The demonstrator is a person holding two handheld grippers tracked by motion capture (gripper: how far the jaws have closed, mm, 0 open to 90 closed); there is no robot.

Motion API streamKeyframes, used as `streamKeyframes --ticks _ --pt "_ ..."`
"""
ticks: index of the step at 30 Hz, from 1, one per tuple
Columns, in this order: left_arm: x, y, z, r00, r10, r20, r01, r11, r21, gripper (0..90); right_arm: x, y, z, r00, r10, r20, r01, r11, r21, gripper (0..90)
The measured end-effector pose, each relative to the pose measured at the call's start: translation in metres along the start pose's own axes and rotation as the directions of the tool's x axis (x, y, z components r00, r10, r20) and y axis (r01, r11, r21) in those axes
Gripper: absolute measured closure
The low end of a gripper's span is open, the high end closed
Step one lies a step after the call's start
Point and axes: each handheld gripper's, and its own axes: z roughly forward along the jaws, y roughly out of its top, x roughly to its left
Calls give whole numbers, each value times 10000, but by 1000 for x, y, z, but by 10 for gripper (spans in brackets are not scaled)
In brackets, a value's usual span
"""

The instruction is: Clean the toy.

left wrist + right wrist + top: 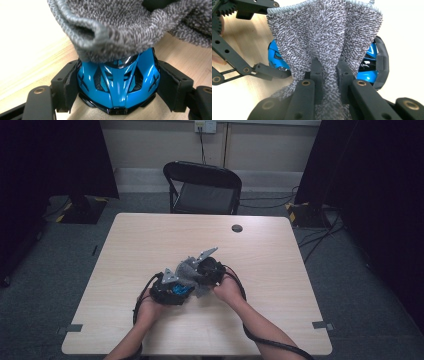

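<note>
Dim curtains and a folding chair (202,187) at twelve o'clock frame the pale wooden table (150,245), bare but for the work near six o'clock. Draped there is a grey cloth (324,37), pinched tight in the right gripper (329,72) — judged, so it can rub. Beneath it sits a blue toy car (118,82), clamped by its sides in the left gripper (117,87) to steady it. No brand or lettering can be read — only X-shaped marks on the car's body.

Both forearms reach in from the near edge, hands close together. The left gripper (172,287) has its jaws clamped wide, while the right gripper (210,270) has its jaws pinched nearly together.
</note>
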Motion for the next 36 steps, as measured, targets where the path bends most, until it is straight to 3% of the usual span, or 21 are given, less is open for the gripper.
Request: streamKeyframes --ticks 17,36 --pt "0 0 0 10000 -4 -3 4 10000 -6 256 -18 0 -1 9979 548 355 -549 9985 25 794" --pt "0 0 0 10000 -9 -3 9 10000 -11 256 -25 -2 -5 9958 736 544 -730 9973 -127 795"
